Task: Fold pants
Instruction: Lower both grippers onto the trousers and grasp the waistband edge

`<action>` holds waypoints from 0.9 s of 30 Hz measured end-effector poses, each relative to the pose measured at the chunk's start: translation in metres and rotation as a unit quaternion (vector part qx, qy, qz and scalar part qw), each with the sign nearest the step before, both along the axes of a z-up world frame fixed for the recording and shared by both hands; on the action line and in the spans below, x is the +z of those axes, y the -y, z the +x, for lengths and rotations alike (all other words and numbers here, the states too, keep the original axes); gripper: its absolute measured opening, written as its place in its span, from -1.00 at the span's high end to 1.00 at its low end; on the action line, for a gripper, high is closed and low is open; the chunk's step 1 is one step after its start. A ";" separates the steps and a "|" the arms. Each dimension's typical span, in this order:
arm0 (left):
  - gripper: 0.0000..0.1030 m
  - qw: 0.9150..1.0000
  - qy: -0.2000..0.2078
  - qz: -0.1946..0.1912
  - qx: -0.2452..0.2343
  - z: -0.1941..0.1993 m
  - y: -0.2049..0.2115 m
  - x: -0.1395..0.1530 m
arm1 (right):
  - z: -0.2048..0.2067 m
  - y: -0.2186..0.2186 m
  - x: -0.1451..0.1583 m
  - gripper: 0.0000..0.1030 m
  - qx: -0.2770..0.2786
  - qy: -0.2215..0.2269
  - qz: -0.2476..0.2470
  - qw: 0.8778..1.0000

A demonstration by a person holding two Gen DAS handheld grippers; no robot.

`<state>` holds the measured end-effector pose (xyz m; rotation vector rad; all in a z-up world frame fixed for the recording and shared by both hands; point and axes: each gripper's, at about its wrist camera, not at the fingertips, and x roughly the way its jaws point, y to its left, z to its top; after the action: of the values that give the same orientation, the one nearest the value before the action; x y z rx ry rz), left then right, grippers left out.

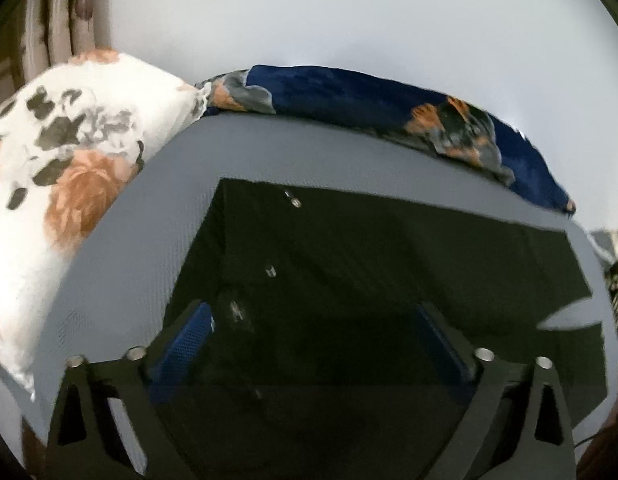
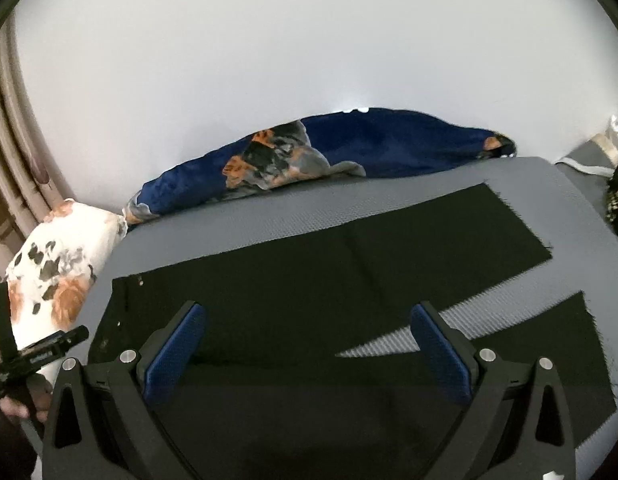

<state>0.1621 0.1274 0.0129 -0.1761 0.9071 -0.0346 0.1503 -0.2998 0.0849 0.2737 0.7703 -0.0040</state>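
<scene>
Right wrist view: the right gripper (image 2: 305,344) hovers spread wide and empty over the black pants (image 2: 309,280), which lie flat on the grey bed (image 2: 269,208), legs parted in a V. Left gripper (image 1: 313,344) hangs released above the waist end too. Nothing is folded yet; the next move likely calls for pinching one leg's edge. Beyond sit a floral pillow (image 2: 57,268) and blue blanket (image 2: 389,144).
</scene>
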 end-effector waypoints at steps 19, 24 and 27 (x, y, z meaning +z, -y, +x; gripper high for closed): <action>0.33 0.982 -0.058 -0.177 -0.020 0.135 -0.110 -0.084 | 0.091 -0.037 -0.044 -0.98 0.001 -0.058 -0.006 0.998; 0.33 0.979 -0.063 -0.192 -0.042 0.144 -0.115 -0.094 | 0.111 -0.049 -0.050 -0.98 0.007 -0.072 -0.016 0.997; 0.33 0.973 -0.056 -0.217 -0.063 0.143 -0.117 -0.094 | 0.122 -0.057 -0.053 -0.98 0.011 -0.079 -0.018 0.997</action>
<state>0.3046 0.2449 -0.0810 -0.5307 1.0142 -0.3451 0.2725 -0.2425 0.0322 0.2319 0.9295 -0.0188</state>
